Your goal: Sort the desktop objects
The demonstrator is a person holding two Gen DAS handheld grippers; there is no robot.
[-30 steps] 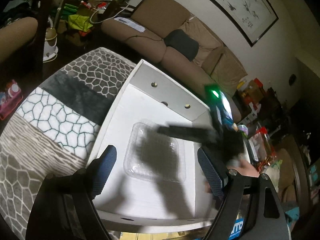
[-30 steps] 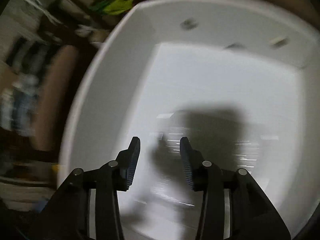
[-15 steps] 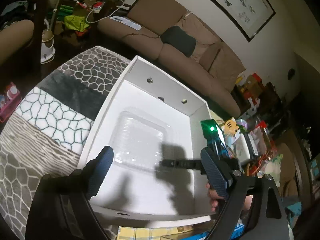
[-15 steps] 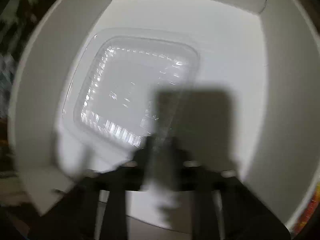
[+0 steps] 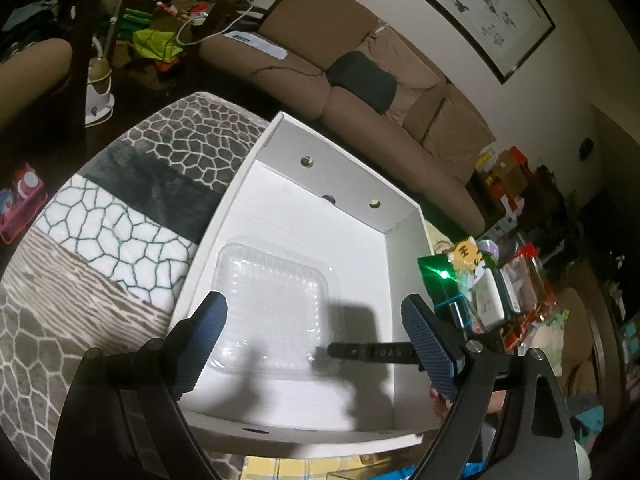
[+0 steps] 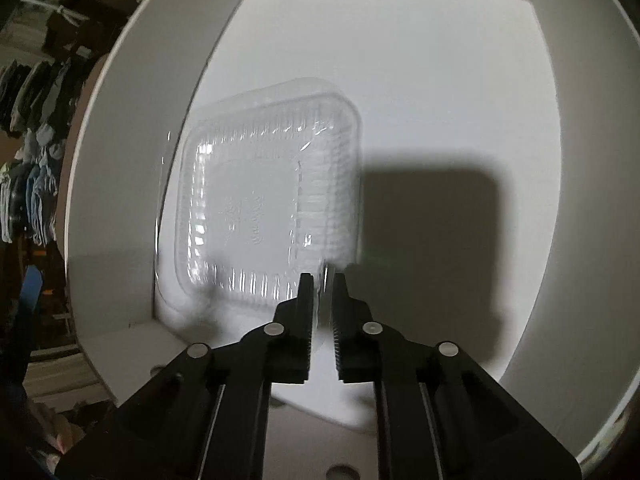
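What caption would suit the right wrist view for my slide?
Right gripper nearly closed on the corner of a clear plastic container inside a white cardboard box.

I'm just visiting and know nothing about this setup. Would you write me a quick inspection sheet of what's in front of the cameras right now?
Surface: patterned grey and white cloth under the box.
Job's things: white cardboard box, open on top; clear plastic tray lying on its floor, left of centre.
Clutter: tiger figure and packaged goods right of the box.
Grippers: left gripper wide open above the box; right gripper closed on the tray's near edge.
Cables: white cord near the sofa.
Surroundings: brown sofa, framed picture, dim cluttered room.
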